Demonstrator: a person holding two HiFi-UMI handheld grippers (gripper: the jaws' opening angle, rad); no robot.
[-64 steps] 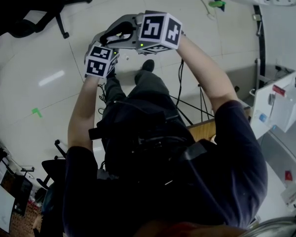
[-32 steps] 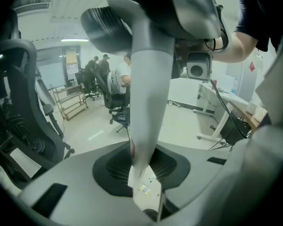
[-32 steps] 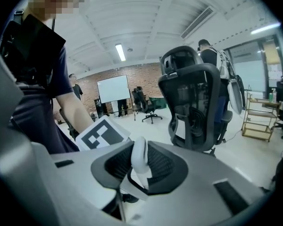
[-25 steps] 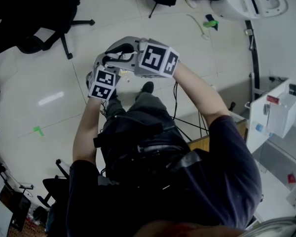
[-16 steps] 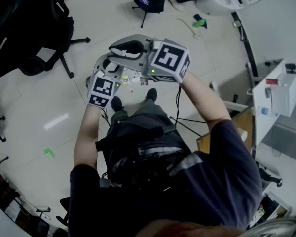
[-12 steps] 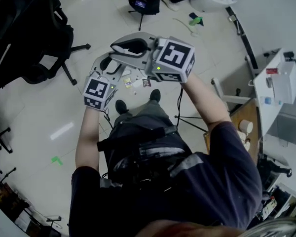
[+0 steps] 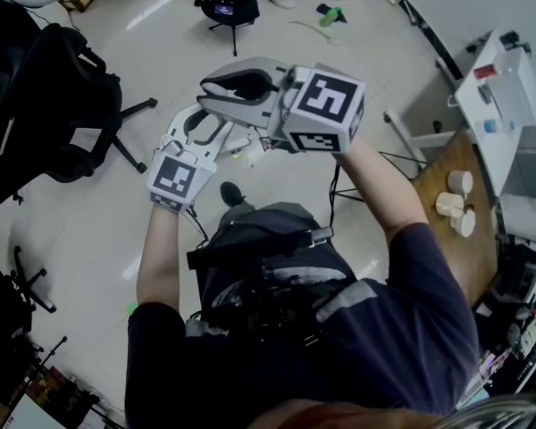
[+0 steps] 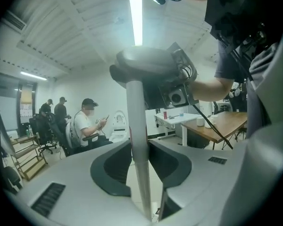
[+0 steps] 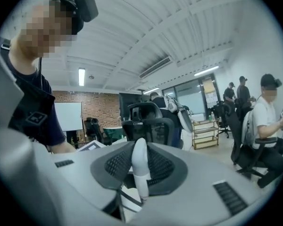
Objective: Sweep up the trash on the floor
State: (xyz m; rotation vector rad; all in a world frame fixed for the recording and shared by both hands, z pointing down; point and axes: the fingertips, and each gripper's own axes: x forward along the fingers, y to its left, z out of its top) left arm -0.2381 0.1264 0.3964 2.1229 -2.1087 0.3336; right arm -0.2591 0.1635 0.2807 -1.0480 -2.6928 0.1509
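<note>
A thin white broom pole (image 8: pixel 135 121) stands upright between my left gripper's (image 8: pixel 139 150) jaws. Those jaws have just been closing, and a sliver of gap still shows beside the pole. The pole's rounded white top end (image 9: pixel 140 173) sits in my right gripper (image 9: pixel 140 149), whose jaws press on it. In the head view both are raised in front of the person, the left gripper (image 7: pixel 203 125) just below the right gripper (image 7: pixel 214 96). Small pale scraps of trash (image 7: pixel 248 155) lie on the floor beneath them. The broom's head is hidden.
Black office chairs (image 7: pixel 58 88) stand at the left and a tripod stand (image 7: pixel 232 7) at the back. A wooden table (image 7: pixel 447 172) with white cups is at the right, beside a white desk (image 7: pixel 505 79). A seated person (image 8: pixel 87 126) is across the room.
Both grippers have risen together with the pole. The head view has swung, so the trash under the grippers and the wooden table came into view.
</note>
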